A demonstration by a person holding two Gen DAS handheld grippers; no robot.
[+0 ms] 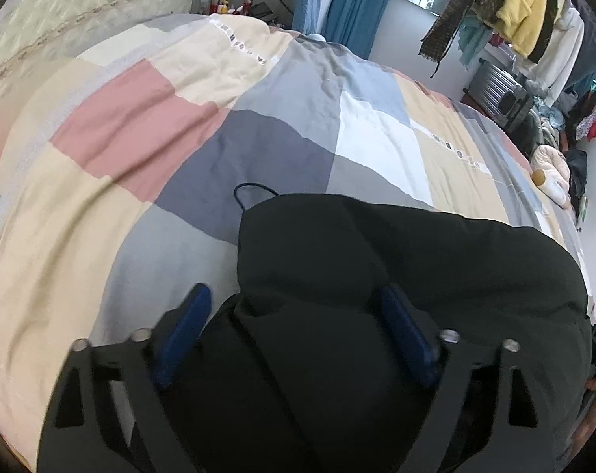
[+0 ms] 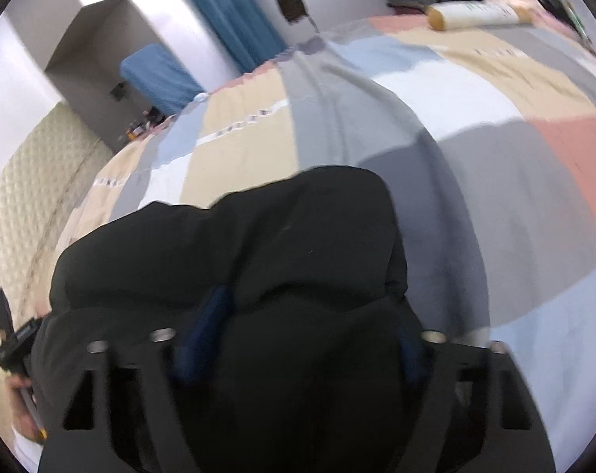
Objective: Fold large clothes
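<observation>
Two grippers: both sit at the lower middle of their own views, each with a bulk of black cloth between spread blue fingers.
Left gripper (image 1: 294, 327): fingers (image 1: 187, 327) stand wide apart; the black garment (image 1: 396, 276) bulges through the gap, and whether the pads press it cannot be told.
Right gripper (image 2: 301, 331): one blue finger (image 2: 203, 331) shows left of the cloth and the other is nearly buried at the right; the gap looks wide, but whether it grips cannot be told.
Garment position: it fills the lower half of both frames, bunched and thick, over the patchwork bedspread (image 1: 140, 126).
Cord (image 1: 254, 193): a thin dark loop pokes out at the garment's top edge, centre of the left view.
Risk, slip: thick padded fabric between wide fingers may slide out if either hand lifts quickly.
Risk, uneven fold: if one side slips first, the bundle would likely sag and crease crookedly.
Risk, snag: the loose cord could catch on a finger.
Risk, blur: the right view is smeared, so edges there are hard to judge.
</observation>
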